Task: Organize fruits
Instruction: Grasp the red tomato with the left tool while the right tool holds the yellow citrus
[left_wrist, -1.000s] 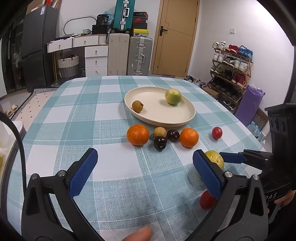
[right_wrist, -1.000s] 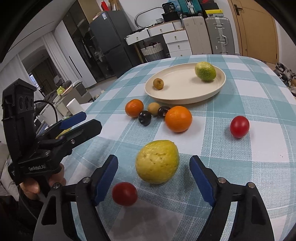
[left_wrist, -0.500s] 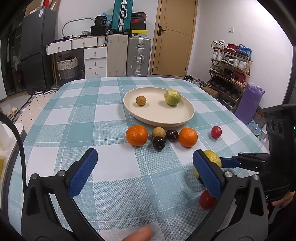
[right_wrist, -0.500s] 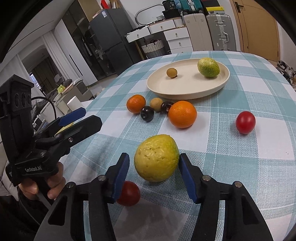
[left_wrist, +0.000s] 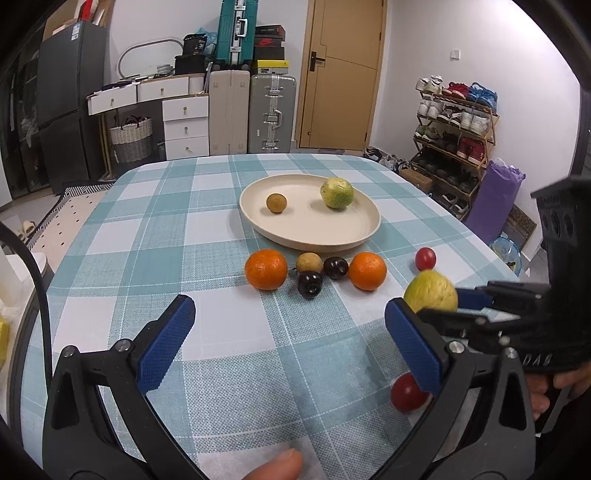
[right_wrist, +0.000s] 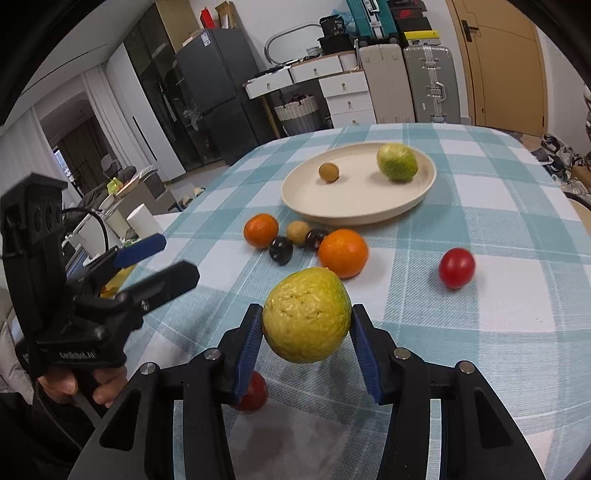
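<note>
The yellow guava (right_wrist: 307, 314) is pinched between the blue pads of the right gripper (right_wrist: 306, 345), jaws closing on it, lifted just above the checked tablecloth (right_wrist: 461, 332). The left gripper (left_wrist: 291, 343) is spread wide, nothing held.

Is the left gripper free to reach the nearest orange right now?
Probably yes: the left gripper is open and empty, and only bare tablecloth lies between it and the orange.

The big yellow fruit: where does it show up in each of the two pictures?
Left wrist view: yellow fruit at right, beyond the blue pad, held in the other claw.
Right wrist view: yellow fruit low centre, between the right claw pads.
Shared landmark: the plate beyond it in both.
</note>
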